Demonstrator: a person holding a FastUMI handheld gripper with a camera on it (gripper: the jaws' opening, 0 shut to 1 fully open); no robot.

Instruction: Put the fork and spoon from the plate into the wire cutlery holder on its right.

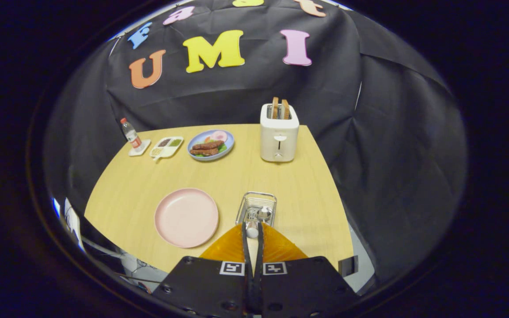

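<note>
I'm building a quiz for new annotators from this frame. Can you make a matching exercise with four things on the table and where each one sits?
Things:
1. pink plate
2. spoon
3. toaster
4. water bottle

Places:
A. at the table's far end, on a small white coaster
B. handle between the fingers of the gripper, bowl end over the wire cutlery holder
C. beyond the holder, two slices standing in its slots
D. bare, just left of the holder

Pairs: 1-D, 2-B, 3-C, 4-A
</note>
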